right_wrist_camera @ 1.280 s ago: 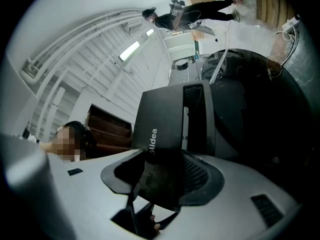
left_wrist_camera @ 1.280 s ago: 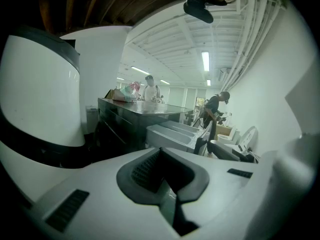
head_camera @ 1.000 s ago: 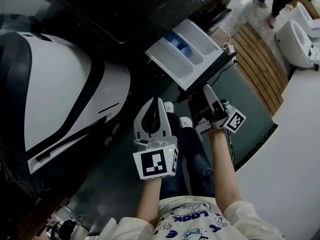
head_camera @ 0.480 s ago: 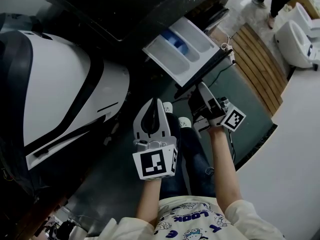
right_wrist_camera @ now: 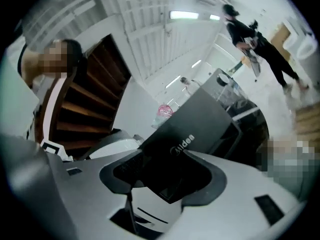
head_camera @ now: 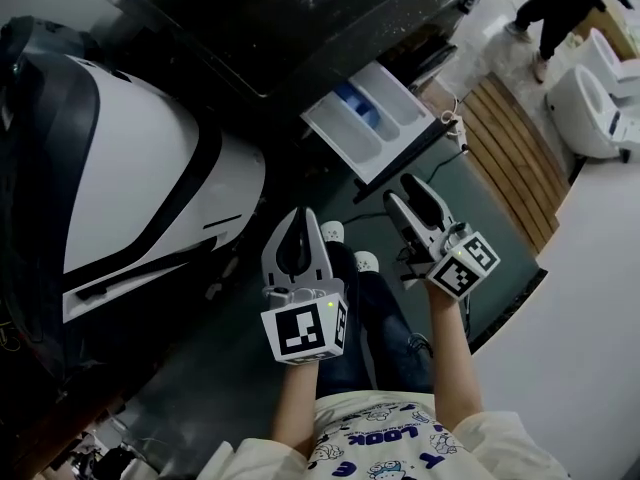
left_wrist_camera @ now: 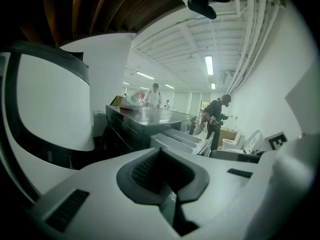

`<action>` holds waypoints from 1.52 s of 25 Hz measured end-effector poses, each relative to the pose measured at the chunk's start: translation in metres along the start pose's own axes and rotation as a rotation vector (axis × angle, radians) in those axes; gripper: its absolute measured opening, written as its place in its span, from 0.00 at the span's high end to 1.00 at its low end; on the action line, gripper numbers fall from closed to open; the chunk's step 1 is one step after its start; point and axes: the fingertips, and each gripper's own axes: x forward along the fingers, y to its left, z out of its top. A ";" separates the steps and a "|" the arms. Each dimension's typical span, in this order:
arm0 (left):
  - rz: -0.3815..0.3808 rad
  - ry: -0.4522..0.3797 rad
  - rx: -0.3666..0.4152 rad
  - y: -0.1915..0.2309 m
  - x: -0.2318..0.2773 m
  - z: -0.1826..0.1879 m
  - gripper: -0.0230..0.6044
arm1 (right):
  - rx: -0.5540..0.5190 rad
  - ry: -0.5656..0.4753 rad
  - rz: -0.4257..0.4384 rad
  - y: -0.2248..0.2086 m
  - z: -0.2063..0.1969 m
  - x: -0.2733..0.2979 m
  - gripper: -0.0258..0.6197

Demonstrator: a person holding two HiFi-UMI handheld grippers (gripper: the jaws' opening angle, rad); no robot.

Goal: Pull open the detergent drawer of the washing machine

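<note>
Dark floor [head_camera: 505, 230]; detergent drawer [head_camera: 375, 118] (pulled out) just beyond opening, empty right claw [head_camera: 400, 192].

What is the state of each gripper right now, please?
Left gripper: closed, holding nothing.
Right gripper: open and opening further, nothing between its jaws.

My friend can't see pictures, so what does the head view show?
The white plastic detergent drawer of the dark washing machine stands pulled out, a blue compartment inside. Below it a person holds two white grippers clear of it: the left gripper shut, the right gripper with jaws opening on nothing.
</note>
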 end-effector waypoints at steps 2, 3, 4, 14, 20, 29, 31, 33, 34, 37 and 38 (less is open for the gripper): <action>0.018 -0.013 0.000 0.006 -0.007 0.011 0.94 | -0.138 0.021 -0.036 0.014 0.013 -0.002 0.57; 0.027 -0.021 -0.002 0.009 -0.011 0.017 0.94 | -0.198 0.025 -0.052 0.022 0.021 -0.003 0.58; 0.036 -0.029 -0.004 0.012 -0.014 0.024 0.94 | -0.253 0.027 -0.069 0.030 0.029 -0.003 0.58; 0.119 -0.119 -0.034 0.038 -0.062 0.082 0.94 | -0.651 0.051 -0.101 0.129 0.078 0.021 0.77; 0.170 -0.183 -0.030 0.059 -0.097 0.117 0.94 | -0.683 0.090 -0.045 0.181 0.069 0.042 0.85; 0.282 -0.264 -0.051 0.108 -0.148 0.149 0.94 | -0.755 0.082 0.081 0.264 0.051 0.070 0.90; 0.303 -0.284 -0.049 0.116 -0.158 0.157 0.94 | -0.764 0.077 0.099 0.277 0.049 0.074 0.93; 0.319 -0.301 -0.049 0.123 -0.166 0.163 0.94 | -0.770 0.073 0.118 0.288 0.047 0.078 0.94; 0.328 -0.310 -0.048 0.126 -0.169 0.166 0.94 | -0.774 0.073 0.127 0.293 0.046 0.080 0.94; 0.348 -0.328 -0.045 0.134 -0.177 0.172 0.94 | -0.780 0.070 0.152 0.304 0.045 0.087 0.94; 0.354 -0.330 -0.046 0.135 -0.178 0.173 0.94 | -0.780 0.068 0.160 0.307 0.044 0.088 0.94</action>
